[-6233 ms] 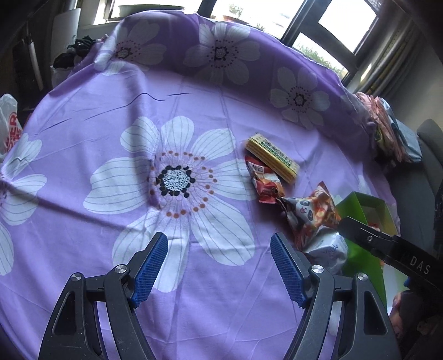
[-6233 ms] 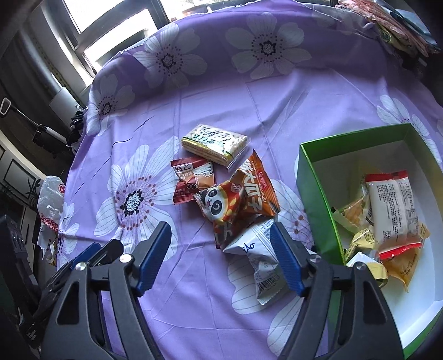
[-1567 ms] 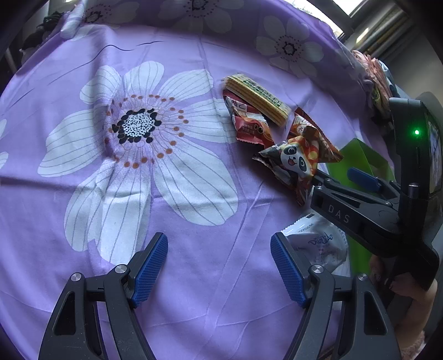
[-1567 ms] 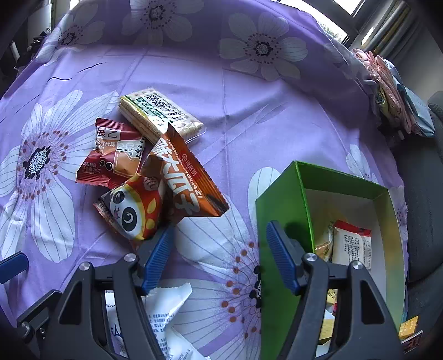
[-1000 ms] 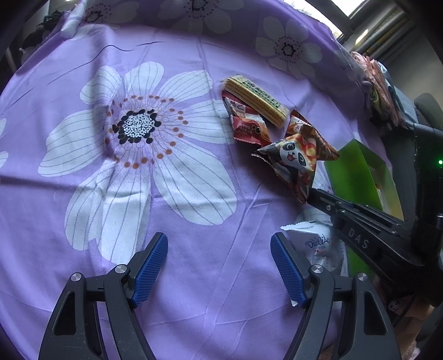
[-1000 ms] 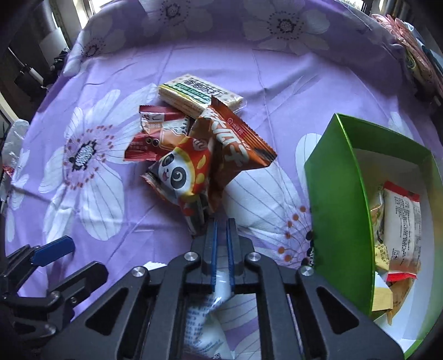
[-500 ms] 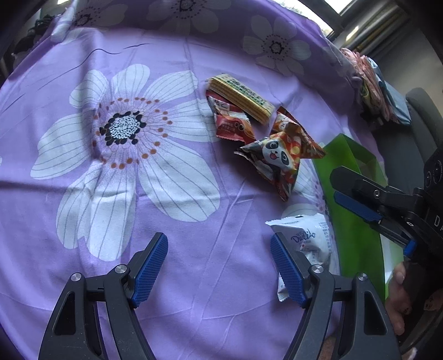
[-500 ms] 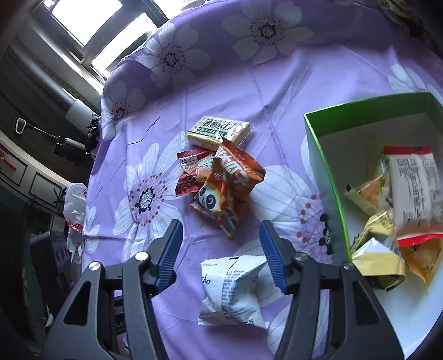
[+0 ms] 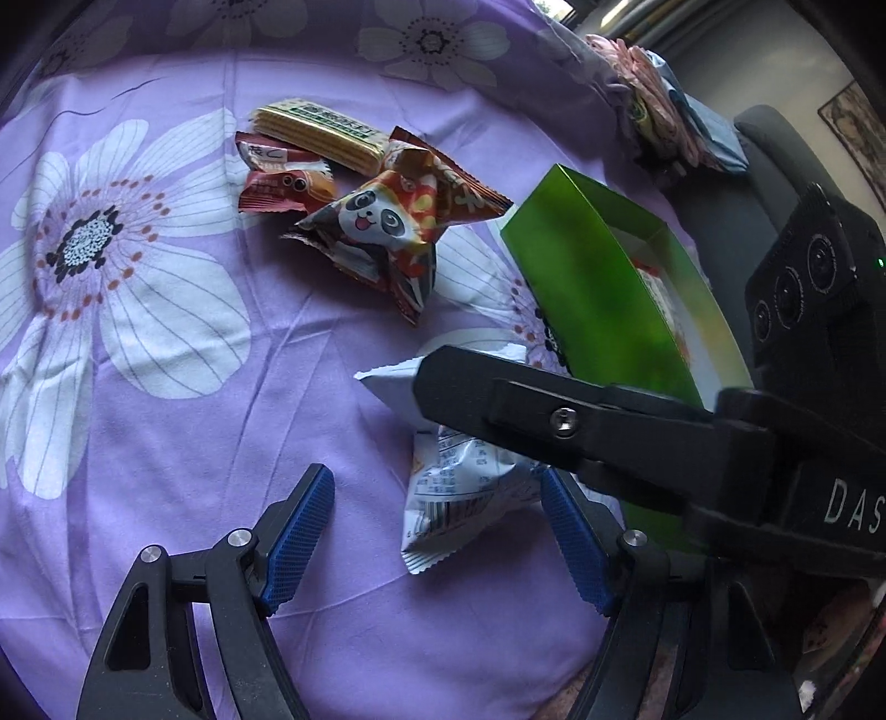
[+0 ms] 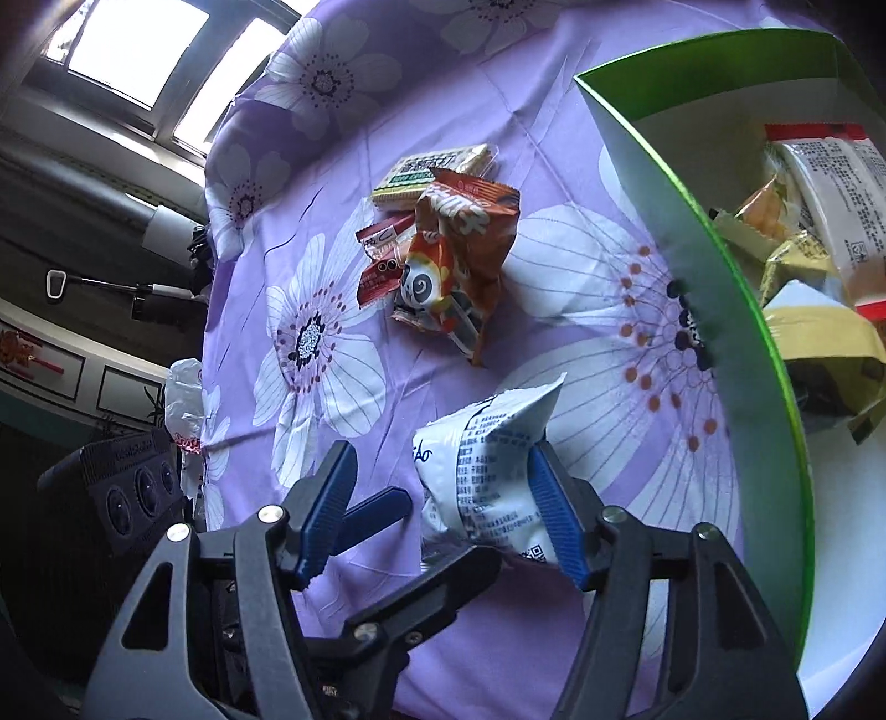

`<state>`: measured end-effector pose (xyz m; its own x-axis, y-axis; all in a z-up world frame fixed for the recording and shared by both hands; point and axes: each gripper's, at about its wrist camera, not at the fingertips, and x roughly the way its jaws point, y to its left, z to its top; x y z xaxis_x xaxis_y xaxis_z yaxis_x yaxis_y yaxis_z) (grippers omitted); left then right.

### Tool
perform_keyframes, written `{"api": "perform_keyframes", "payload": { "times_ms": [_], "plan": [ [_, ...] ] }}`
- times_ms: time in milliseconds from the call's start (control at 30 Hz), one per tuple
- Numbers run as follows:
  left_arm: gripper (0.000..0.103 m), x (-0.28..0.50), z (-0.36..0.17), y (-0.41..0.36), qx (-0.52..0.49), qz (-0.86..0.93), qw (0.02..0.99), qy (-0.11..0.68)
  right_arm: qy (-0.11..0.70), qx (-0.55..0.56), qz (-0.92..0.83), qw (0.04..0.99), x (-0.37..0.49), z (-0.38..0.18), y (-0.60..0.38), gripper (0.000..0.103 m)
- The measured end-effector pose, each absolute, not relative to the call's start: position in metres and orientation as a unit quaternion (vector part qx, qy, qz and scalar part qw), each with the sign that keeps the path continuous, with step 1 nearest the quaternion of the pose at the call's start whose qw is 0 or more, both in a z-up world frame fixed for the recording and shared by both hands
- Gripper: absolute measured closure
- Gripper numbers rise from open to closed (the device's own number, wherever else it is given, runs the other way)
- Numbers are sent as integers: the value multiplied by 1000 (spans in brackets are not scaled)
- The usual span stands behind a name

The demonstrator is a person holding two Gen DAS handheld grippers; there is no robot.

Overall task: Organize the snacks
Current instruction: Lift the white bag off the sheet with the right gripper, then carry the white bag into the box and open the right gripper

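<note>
A white snack packet (image 9: 459, 476) (image 10: 487, 465) lies on the purple flowered cloth (image 9: 166, 387), beside the green box (image 9: 603, 299) (image 10: 692, 221). My left gripper (image 9: 437, 537) is open and closing slightly, the packet lying between its fingers near the right pad. My right gripper (image 10: 440, 512) is open around the same packet; its right pad touches the wrapper and its left pad stands apart. The right gripper's black finger (image 9: 554, 410) crosses over the packet. Further off sit a panda packet (image 9: 387, 232), an orange packet (image 10: 470, 221), a red-brown packet (image 9: 277, 177) and a wafer pack (image 9: 321, 133).
The green box holds several wrapped snacks (image 10: 819, 183). Folded cloths (image 9: 664, 116) and a grey chair (image 9: 775, 149) lie past the table's far right edge. A white plastic bag (image 10: 185, 399) hangs off the left side. A window (image 10: 138, 50) lights the far end.
My right gripper let go of the white packet, which dropped onto the cloth, then lowered around it. My left gripper slid right until the packet lay between its fingers.
</note>
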<state>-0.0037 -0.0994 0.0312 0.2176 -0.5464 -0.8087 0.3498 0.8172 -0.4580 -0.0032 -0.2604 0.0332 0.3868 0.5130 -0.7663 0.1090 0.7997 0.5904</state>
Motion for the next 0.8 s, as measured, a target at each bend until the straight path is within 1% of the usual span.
{"api": "perform_keyframes", "payload": {
  "times_ms": [33, 67, 100, 200, 333, 467, 633, 800],
  "plan": [
    [30, -5, 32, -102, -83, -288, 781, 548, 541, 290, 134, 778, -1, 30, -259, 44],
    [36, -5, 32, -104, -80, -289, 784, 543, 546, 293, 139, 772, 0, 27, -258, 54],
    [42, -5, 31, -106, -82, -292, 783, 543, 552, 293, 141, 768, 1, 24, -257, 56],
    [46, -3, 32, -105, -106, -303, 781, 536, 544, 282, 130, 779, 1, 25, -259, 56],
    [47, -9, 48, -101, -107, -309, 799, 505, 520, 292, 137, 791, -2, 37, -265, 59],
    [48, -15, 73, -104, -113, -318, 820, 463, 476, 300, 157, 812, -9, 64, -275, 60],
    [48, -15, 104, -131, -85, -330, 840, 422, 420, 306, 160, 839, -16, 95, -296, 59],
    [48, -15, 115, -164, -65, -355, 843, 400, 377, 330, 136, 855, -25, 110, -328, 59]
  ]
}}
